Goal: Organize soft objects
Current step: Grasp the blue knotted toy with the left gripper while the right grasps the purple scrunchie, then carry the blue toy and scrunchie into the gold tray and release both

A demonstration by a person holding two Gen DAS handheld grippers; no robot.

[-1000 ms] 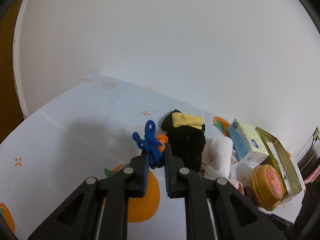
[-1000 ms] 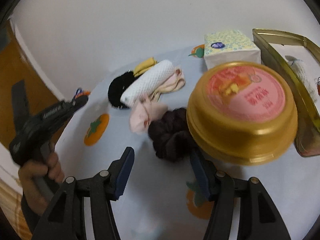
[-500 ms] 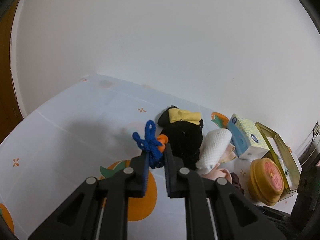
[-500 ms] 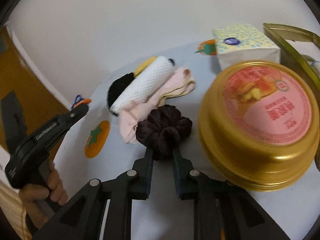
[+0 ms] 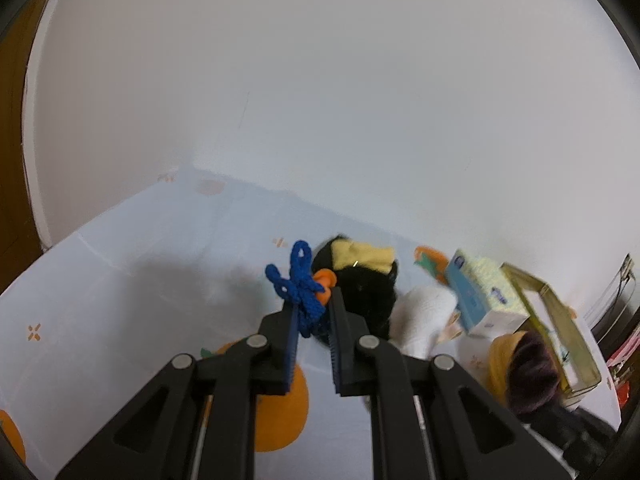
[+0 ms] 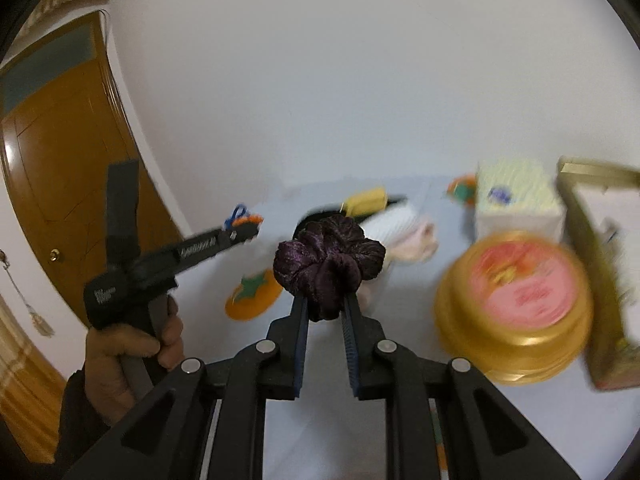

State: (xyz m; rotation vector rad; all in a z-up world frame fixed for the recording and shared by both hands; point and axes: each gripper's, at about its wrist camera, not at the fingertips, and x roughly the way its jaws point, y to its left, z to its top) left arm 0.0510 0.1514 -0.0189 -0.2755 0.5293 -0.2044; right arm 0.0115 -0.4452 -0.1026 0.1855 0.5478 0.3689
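My left gripper (image 5: 314,312) is shut on a blue and orange knitted tie (image 5: 298,284), held above the tablecloth. My right gripper (image 6: 325,300) is shut on a dark purple velvet scrunchie (image 6: 330,260), lifted clear of the table; the same scrunchie (image 5: 532,376) shows blurred at the lower right of the left wrist view. On the table lie a black sock with a yellow cuff (image 5: 368,280), a white waffle cloth roll (image 5: 424,316) and pale pink cloth (image 6: 416,240). In the right wrist view a hand (image 6: 128,344) holds the left gripper (image 6: 250,224) at the left.
A gold round tin with a pink lid (image 6: 516,304) sits at the right, beside a tissue box (image 6: 516,204) and an open gold rectangular tin (image 6: 600,264). The tablecloth (image 5: 120,280) has orange fruit prints. A white wall stands behind the table, a brown door (image 6: 60,168) to the left.
The right gripper's jaws closed on the purple scrunchie and lifted it off the table. The left gripper kept its hold on the blue and orange tie and barely moved.
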